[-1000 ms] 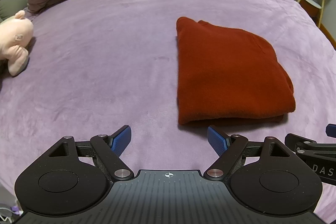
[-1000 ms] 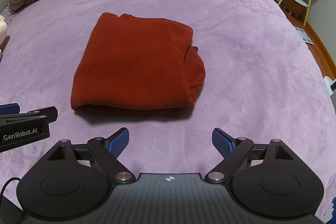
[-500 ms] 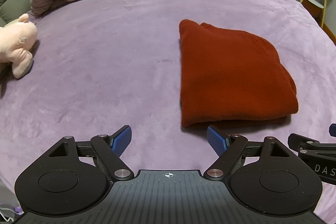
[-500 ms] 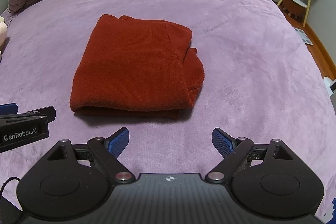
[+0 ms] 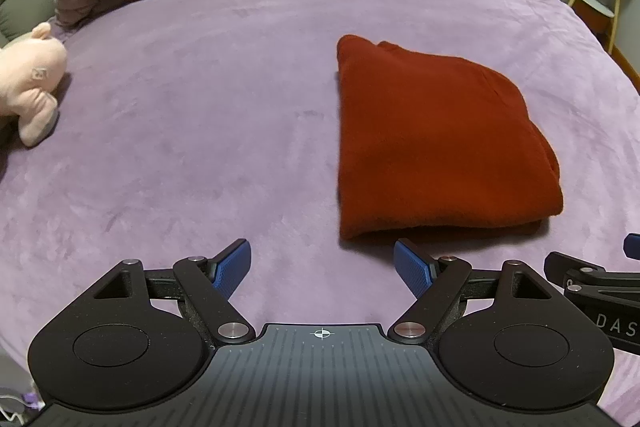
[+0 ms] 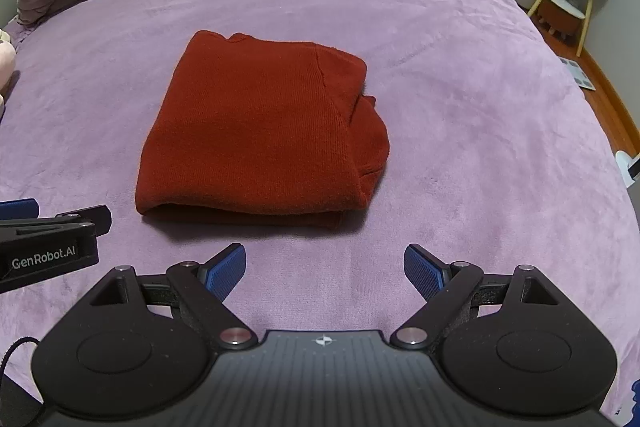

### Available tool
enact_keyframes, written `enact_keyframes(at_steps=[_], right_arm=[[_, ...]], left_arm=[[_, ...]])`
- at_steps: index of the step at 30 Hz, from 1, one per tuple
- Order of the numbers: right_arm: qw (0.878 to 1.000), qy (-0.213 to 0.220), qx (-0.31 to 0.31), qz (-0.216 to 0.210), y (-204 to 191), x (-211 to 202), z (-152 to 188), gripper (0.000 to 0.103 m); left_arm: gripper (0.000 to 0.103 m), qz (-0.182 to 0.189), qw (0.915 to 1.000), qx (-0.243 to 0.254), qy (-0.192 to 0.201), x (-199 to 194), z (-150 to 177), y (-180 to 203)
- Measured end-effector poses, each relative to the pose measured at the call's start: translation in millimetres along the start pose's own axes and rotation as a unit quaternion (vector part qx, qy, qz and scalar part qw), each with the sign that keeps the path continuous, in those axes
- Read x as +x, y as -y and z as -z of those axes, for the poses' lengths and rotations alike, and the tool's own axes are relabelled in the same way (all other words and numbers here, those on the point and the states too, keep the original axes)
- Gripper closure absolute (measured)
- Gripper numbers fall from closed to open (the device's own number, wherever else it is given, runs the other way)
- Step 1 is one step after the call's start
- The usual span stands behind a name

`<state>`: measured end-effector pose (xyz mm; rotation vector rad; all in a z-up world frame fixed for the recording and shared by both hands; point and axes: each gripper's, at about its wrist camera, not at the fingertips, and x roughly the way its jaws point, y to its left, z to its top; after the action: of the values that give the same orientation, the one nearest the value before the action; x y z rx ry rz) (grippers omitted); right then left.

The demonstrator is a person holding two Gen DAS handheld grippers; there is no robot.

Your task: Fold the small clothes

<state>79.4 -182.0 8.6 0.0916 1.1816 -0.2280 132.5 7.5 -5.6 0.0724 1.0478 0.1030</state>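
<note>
Well, my rust-red knitted sweater lies folded into a compact rectangle mid-bed on the purple plush bedspread. Both left gripper and right gripper fingers are spread, empty; folding looks finished.

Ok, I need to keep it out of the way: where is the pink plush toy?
The pink plush toy lies at the far left edge of the left wrist view, on the purple bed, well left of the folded red sweater.
</note>
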Motion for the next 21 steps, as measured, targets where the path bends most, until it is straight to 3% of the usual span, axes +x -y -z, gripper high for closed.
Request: enact_keyframes(at_steps=[21], right_arm=[[1.000,0.001,-0.001,0.001,-0.4,0.2,0.2,0.016]], left_arm=[[0.019,0.003,1.0000,0.007,-0.001,-0.1,1.1,4.2]])
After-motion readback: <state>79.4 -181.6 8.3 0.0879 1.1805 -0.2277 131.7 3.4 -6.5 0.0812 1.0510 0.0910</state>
